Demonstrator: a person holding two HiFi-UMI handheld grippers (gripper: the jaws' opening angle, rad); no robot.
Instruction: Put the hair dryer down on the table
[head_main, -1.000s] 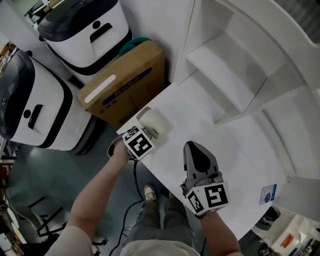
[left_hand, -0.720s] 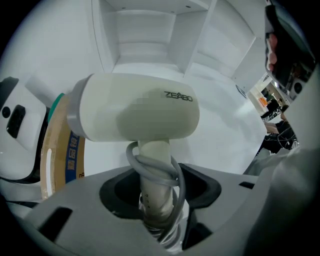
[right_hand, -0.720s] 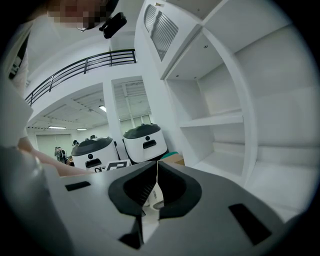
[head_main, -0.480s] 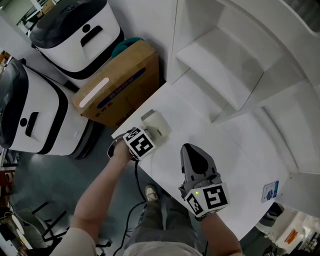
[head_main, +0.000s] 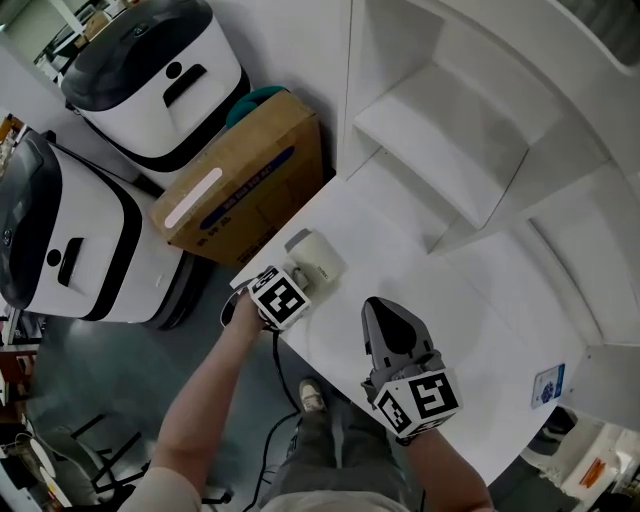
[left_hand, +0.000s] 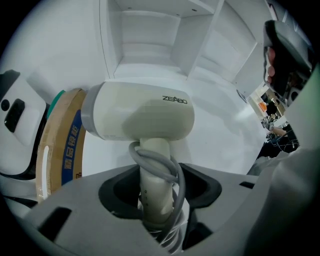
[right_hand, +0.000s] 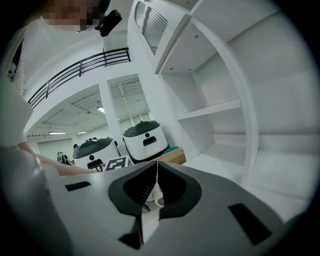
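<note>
One cream hair dryer (left_hand: 140, 117), grey cord looping its handle, is being pinched by the left gripper (left_hand: 156, 192) at the table (head_main: 430, 290) edge, while the right gripper (right_hand: 157, 190) is hovering with jaws pressed together, empty.

The head view looks from above, steeply down, on the table (head_main: 430, 260) and on the floor beside it. The left gripper view sits very near the hair dryer (left_hand: 142, 117), which fills its middle, and it faces the white shelves (left_hand: 150, 35). The right gripper view looks low across the table toward the white machines (right_hand: 145, 139). All three views share the cardboard box (head_main: 240, 185). The head view also shows the hair dryer and the machines.
</note>
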